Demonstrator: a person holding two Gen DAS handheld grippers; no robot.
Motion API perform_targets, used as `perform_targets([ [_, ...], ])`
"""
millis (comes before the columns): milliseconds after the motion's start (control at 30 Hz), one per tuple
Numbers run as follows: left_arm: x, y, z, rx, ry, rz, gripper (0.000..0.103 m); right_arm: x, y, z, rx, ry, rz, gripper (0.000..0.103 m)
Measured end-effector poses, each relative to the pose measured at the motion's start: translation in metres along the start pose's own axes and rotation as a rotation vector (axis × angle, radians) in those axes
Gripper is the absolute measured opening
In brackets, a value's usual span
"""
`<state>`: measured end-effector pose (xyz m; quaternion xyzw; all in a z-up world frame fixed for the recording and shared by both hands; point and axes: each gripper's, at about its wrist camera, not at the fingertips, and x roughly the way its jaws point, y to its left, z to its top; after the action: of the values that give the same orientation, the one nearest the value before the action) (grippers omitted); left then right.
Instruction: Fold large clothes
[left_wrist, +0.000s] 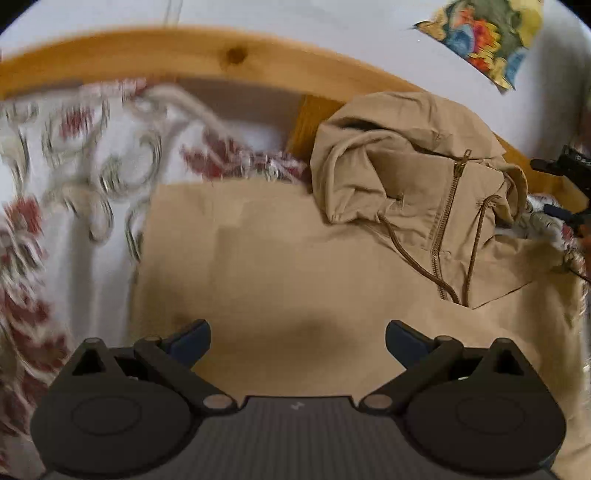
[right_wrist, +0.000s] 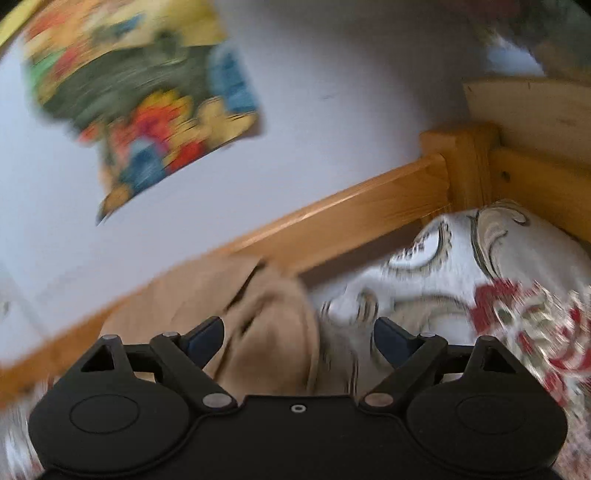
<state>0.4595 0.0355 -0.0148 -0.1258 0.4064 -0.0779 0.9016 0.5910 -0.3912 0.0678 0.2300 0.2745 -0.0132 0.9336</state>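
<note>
We see the tan hooded jacket (left_wrist: 332, 258) spread on the flowered bedcover (left_wrist: 74, 184), its hood (left_wrist: 399, 155) bunched near the wooden bed frame (left_wrist: 221, 51). The left gripper (left_wrist: 297, 341) hovers over the body, released and empty. The right gripper (right_wrist: 298, 338) is also wide and empty beside the hood, though its view is blurred. For the next fold, we should probably grip one clean edge, lift low, and lay it flat.
</note>
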Motion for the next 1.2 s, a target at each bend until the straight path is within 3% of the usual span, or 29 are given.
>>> perform_targets([
  [167, 0.007, 0.029, 0.017, -0.123, -0.068, -0.168, 0.102, 0.031, 0.006, 0.004, 0.014, 0.038, 0.029, 0.066],
  [300, 0.009, 0.04, 0.041, -0.193, -0.126, -0.26, 0.102, 0.033, 0.015, -0.004, -0.043, 0.045, 0.083, 0.015],
  [367, 0.01, 0.041, 0.05, -0.209, -0.156, -0.286, 0.102, 0.018, 0.021, -0.012, -0.139, 0.002, 0.106, 0.007],
  [467, 0.009, 0.044, 0.06, -0.234, -0.189, -0.329, 0.102, -0.018, 0.033, -0.028, -0.288, -0.057, 0.166, 0.005],
  [567, 0.011, 0.051, 0.062, -0.277, -0.197, -0.384, 0.102, -0.073, 0.057, -0.061, -0.642, -0.168, 0.191, 0.004],
  [633, 0.015, 0.055, 0.063, -0.313, -0.187, -0.425, 0.102, -0.106, 0.064, -0.089, -0.842, -0.206, 0.177, 0.004],
  [767, 0.018, 0.062, 0.059, -0.361, -0.161, -0.534, 0.102, -0.152, 0.06, -0.14, -1.076, -0.251, 0.141, 0.003],
  [867, 0.021, 0.065, 0.051, -0.406, -0.131, -0.604, 0.102, -0.162, 0.052, -0.165, -1.142, -0.244, 0.096, 0.003],
  [933, 0.024, 0.071, 0.043, -0.447, -0.107, -0.628, 0.102, -0.161, 0.044, -0.174, -1.116, -0.216, 0.075, 0.003],
  [1033, 0.028, 0.082, 0.033, -0.513, -0.091, -0.625, 0.102, -0.151, 0.035, -0.183, -1.061, -0.175, 0.026, 0.003],
  [1133, 0.029, 0.085, 0.028, -0.509, -0.076, -0.602, 0.102, -0.146, 0.023, -0.194, -1.024, -0.095, -0.01, 0.004],
  [1200, 0.034, 0.081, 0.026, -0.477, -0.038, -0.587, 0.102, -0.15, 0.012, -0.194, -0.934, -0.057, -0.013, 0.013],
])
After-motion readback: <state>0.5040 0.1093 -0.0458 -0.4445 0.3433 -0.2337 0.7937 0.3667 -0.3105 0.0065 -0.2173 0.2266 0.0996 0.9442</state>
